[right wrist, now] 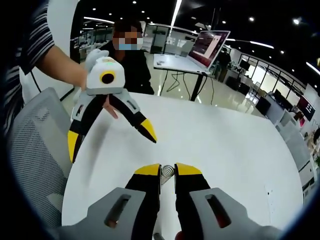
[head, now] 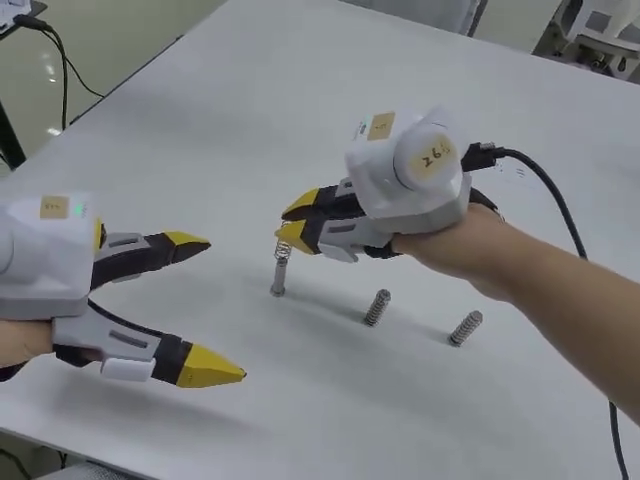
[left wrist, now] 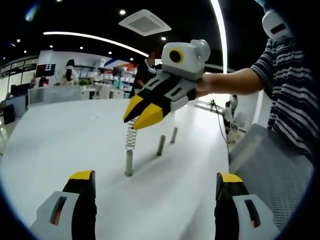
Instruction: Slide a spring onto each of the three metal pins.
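- The right gripper (head: 292, 225) is pinched narrow on a spring (head: 283, 250), with its yellow tips directly above the half-bare pin (head: 278, 278).
- That pin stands upright on the white table (head: 300, 100). The spring's lower end sits at the pin's top, and the lower shaft is bare metal.
- In the left gripper view the spring (left wrist: 131, 135) hangs from the right gripper (left wrist: 136, 117) nearly in line with the half-bare pin (left wrist: 129, 164), leaning a little off straight.
- In the right gripper view the coils (right wrist: 168, 174) are squeezed between the two yellow tips of the right gripper (right wrist: 168, 170), with only a slim gap between the jaws.
- The left gripper (head: 205, 305) is spread wide and holds nothing. It hovers over the table on the near side of the half-bare pin, clear of it, with its tips pointing that way.
- Its own view has one jaw at each lower corner of the left gripper (left wrist: 157, 190), and the half-bare pin stands between and beyond them.
- From the right gripper view, the left gripper (right wrist: 111, 140) faces back across the pin with its jaws splayed.
- A second pin (head: 376, 307) and a third pin (head: 465, 328) stand past the half-bare pin in a loose row. Each is already sleeved in its own spring, and neither gripper touches them.
- A black cable (head: 560, 210) trails from the back of the right gripper, away from the half-bare pin.
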A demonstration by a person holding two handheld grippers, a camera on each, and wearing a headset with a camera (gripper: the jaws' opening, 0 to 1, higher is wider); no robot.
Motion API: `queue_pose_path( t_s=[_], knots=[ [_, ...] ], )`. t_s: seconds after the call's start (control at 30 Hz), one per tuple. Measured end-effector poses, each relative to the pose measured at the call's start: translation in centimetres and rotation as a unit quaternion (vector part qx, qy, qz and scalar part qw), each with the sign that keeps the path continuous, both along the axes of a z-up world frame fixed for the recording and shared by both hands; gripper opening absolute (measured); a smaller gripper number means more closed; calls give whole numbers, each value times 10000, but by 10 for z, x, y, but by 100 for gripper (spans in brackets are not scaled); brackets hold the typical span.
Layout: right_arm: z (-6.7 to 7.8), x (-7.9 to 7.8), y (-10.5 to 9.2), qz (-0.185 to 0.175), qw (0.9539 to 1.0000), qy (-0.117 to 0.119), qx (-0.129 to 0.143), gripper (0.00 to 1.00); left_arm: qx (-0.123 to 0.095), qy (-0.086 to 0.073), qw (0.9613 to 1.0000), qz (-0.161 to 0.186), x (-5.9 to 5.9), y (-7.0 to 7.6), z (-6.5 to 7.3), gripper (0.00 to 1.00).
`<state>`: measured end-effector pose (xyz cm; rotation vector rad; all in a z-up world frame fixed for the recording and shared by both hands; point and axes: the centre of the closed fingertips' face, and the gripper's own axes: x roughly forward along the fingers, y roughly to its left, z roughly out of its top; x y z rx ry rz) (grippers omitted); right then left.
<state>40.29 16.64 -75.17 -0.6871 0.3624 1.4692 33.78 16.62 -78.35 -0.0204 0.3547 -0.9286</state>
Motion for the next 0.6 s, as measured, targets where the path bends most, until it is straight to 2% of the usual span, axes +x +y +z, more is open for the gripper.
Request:
queue_pose_path(
  t_s=[0.6],
  knots=[
    [-14,4,0,-152,9998,140,-44,7,-16,-33,10000,9,1,1,0,98]
  ],
)
